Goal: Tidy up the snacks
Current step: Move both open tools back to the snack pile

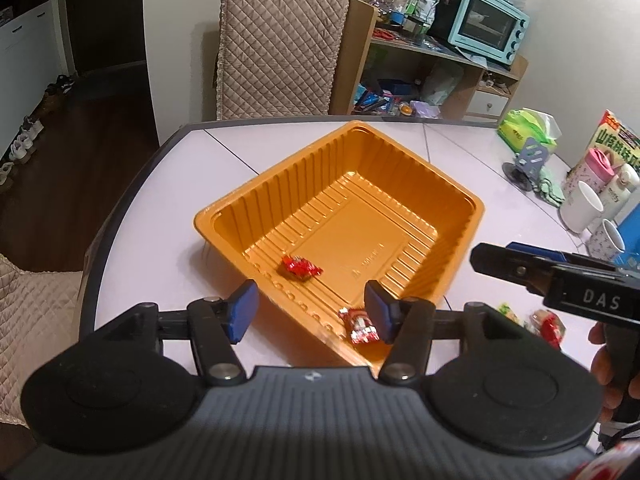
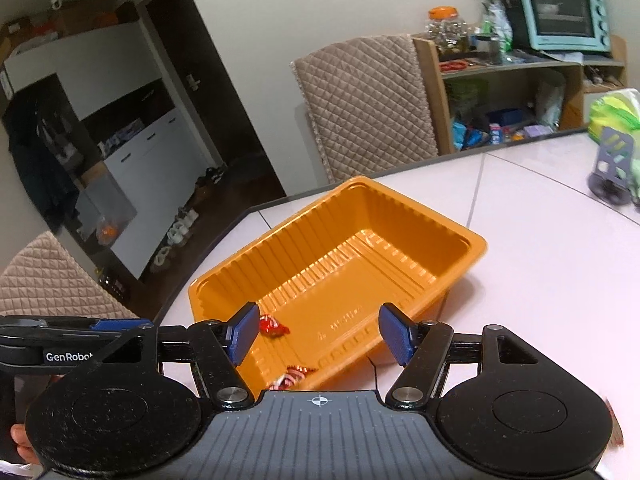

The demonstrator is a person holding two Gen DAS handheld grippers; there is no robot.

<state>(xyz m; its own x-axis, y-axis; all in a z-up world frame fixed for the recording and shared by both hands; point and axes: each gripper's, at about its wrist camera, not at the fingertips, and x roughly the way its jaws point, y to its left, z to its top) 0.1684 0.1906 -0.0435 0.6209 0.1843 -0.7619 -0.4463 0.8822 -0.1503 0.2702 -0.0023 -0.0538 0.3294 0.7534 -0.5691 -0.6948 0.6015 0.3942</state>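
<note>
Two red-wrapped snacks lie inside the orange tray (image 1: 400,168) at the centre of the left wrist view: the first red snack (image 1: 301,267) rests on the tray floor left of centre, and the second red snack (image 1: 360,326) lies at the tray's near corner, just beside the right-hand blue pad of the left tool (image 1: 310,312); that tool's jaws stand apart with nothing between the pads, hovering over the near edge of the tray; the tray sits on the pale worktop (image 1: 168,208). At the right edge of the same view the right tool (image 1: 486,258) reaches in from the side, and more wrapped snacks (image 1: 548,326) lie on the worktop below it, outside the tray; in the right wrist view the right tool's blue pads also stand apart and empty, above the tray's near end; a quilted chair (image 1: 276,48) stands beyond the worktop at upper centre.
</note>
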